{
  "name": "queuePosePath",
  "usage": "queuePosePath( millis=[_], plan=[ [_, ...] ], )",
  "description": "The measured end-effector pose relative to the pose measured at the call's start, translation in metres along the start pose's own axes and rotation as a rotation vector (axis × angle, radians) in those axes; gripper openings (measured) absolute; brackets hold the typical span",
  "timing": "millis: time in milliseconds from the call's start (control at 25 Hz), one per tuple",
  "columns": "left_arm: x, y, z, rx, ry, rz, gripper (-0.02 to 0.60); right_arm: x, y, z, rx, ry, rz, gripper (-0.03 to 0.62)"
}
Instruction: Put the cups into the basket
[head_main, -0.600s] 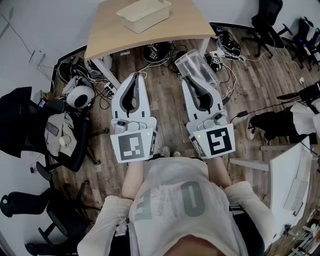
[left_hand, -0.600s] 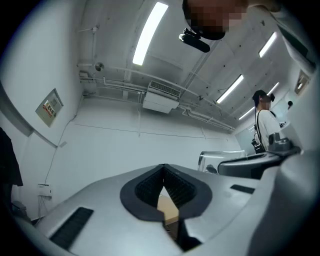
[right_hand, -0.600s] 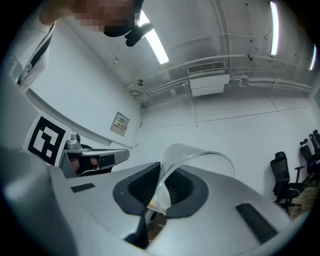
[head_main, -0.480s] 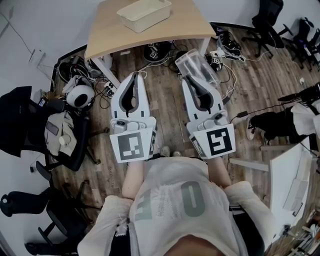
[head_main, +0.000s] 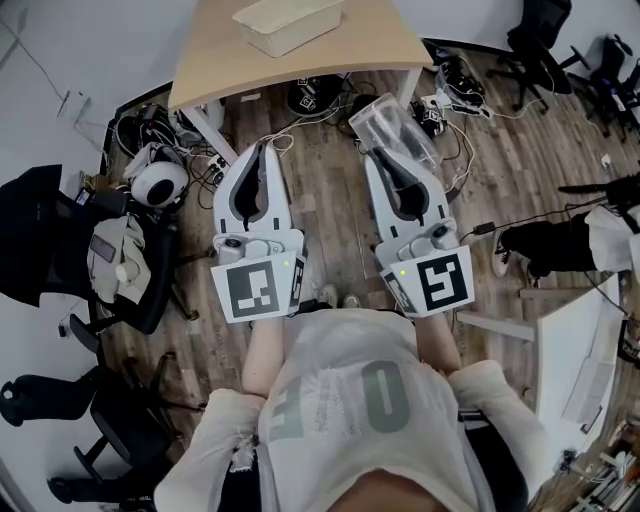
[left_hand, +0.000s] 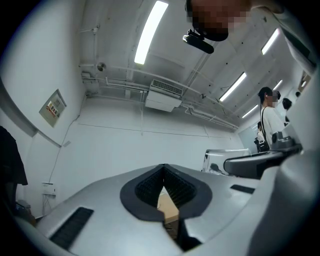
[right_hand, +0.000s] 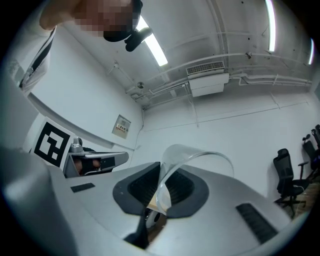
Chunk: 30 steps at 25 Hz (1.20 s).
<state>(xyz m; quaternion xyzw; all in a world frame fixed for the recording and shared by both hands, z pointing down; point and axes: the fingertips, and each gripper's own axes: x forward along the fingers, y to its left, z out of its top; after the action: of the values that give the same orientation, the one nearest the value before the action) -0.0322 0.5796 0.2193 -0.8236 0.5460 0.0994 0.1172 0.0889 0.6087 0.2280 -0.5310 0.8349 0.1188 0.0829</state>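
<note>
A clear plastic cup (head_main: 392, 128) is pinched by its wall in my right gripper (head_main: 384, 152), which is held out over the wooden floor. In the right gripper view the cup's thin rim (right_hand: 197, 156) arches up from between the pads of the right gripper (right_hand: 161, 175). My left gripper (head_main: 261, 150) is alongside, shut with nothing in it; its left gripper view shows the pads meeting at the left gripper (left_hand: 163, 170) tip. The pale basket (head_main: 288, 22) sits on the wooden table (head_main: 220, 60) ahead of both grippers and looks empty.
Cables, a power strip (head_main: 215, 180) and a white helmet-like object (head_main: 160, 185) lie on the floor by the table legs. Black office chairs (head_main: 60, 250) stand at the left and the far right. A white desk edge (head_main: 580, 350) is at the right.
The left gripper has drifted slightly left and lower in the picture. The table and basket sit a little higher in the view. The right gripper still holds the cup.
</note>
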Motion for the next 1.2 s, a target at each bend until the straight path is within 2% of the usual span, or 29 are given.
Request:
queuePosePath(
  millis=[280,520,680,920,1200],
  plan=[
    [-0.009,-0.013,-0.008,0.021,0.023,0.013,0.008,-0.011,-0.014,-0.008,0.036,-0.015,-0.012,0.021],
    [0.008,0.004,-0.025,0.032,0.033,0.024,0.008,0.009,-0.022,-0.027,0.045,0.0,-0.008,0.021],
    [0.047,0.024,-0.045,0.031,0.016,0.025,0.008,0.044,-0.036,-0.043,0.016,-0.003,-0.009,0.021],
    [0.133,0.064,-0.061,0.007,-0.024,0.033,0.008,0.121,-0.066,-0.059,-0.083,0.006,0.014,0.021],
    [0.228,0.128,-0.084,-0.02,-0.027,0.028,0.008,0.228,-0.097,-0.081,-0.1,0.01,-0.003,0.021]
  ],
)
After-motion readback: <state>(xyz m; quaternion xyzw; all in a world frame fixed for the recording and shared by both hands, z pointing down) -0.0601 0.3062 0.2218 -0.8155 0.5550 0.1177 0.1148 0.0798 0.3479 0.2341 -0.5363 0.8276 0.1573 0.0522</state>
